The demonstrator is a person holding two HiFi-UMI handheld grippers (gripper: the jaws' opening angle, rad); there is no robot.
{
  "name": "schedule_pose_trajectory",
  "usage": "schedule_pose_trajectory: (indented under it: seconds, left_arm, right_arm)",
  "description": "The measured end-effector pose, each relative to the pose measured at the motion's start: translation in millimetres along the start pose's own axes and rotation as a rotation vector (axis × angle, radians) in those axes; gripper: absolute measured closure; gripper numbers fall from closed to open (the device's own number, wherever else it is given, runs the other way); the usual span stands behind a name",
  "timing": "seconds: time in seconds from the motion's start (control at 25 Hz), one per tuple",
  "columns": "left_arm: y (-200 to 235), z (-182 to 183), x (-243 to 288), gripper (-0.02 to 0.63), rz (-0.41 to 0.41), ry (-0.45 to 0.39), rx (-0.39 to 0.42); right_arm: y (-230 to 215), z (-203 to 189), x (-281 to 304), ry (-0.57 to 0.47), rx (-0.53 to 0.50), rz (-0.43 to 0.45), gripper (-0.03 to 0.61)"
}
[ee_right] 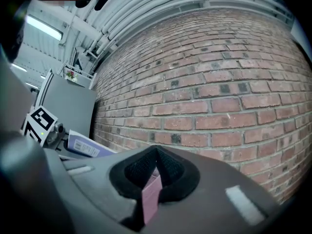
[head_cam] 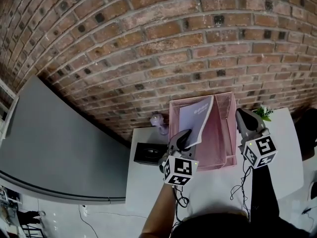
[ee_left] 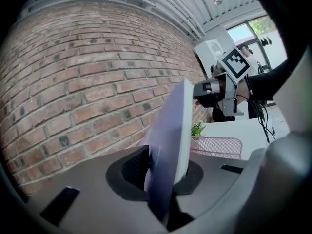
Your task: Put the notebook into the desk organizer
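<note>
The notebook (head_cam: 196,119), pale lavender with white page edges, is held tilted on edge over the left compartment of the organizer (head_cam: 227,130). The pink mesh organizer is set far on the white table (head_cam: 148,182), against the brick wall (head_cam: 148,43).

Nothing properly readable, tbh. notebook (head_cam: 195,119) cover: couple lines of dark print near top, way too small in head view. Same cover in right gripper view (ee_right: 85,146): pale patch with tiny print lines, just blur. marker cubes (head_cam: 178,171) (head_cam: 260,151): black-and-white square code patterns only, not text.
</note>
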State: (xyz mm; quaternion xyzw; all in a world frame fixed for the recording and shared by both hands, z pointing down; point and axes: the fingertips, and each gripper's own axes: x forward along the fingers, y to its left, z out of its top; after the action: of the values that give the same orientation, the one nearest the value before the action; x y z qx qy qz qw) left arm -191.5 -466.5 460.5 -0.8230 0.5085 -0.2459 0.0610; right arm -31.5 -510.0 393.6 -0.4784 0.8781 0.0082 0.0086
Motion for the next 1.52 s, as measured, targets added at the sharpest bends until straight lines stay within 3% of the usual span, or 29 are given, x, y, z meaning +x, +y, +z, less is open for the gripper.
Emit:
schedule_pose_trajectory:
  seconds: [0.28, 0.44, 0.64, 1.08, 1.44, 1.52]
  left_arm:
    - [-11, -8, 12, 0.557, -0.033, 0.05, -0.029]
    - [-25, -15, 19, 0.557, -0.099, 0.114, -0.004]
    - [-37, -25, 26, 0.555, -0.18, 0.145, -0.08]
    - [-44, -29, 38, 0.528, -0.204, 0.192, -0.132]
    - [-56, -34, 41, 0.322, -0.281, 0.219, -0.189]
    - [-58, -34, 39, 0.305, -0.291, 0.225, -0.192]
  right_arm:
    - [-8, 1, -4, 0.0, -0.002, -0.015, 0.578]
    - [-12, 0, -5, 0.004, -0.004, -0.019, 0.578]
    - [-12, -2, -4, 0.008, -0.003, -0.016, 0.578]
    - [-18, -5, -6, 0.01, 0.003, -0.021, 0.578]
    - [-19, -4, -10, 0.006, 0.002, -0.027, 0.578]
    - [-18, -2, -11, 0.004, 0.0, -0.027, 0.578]
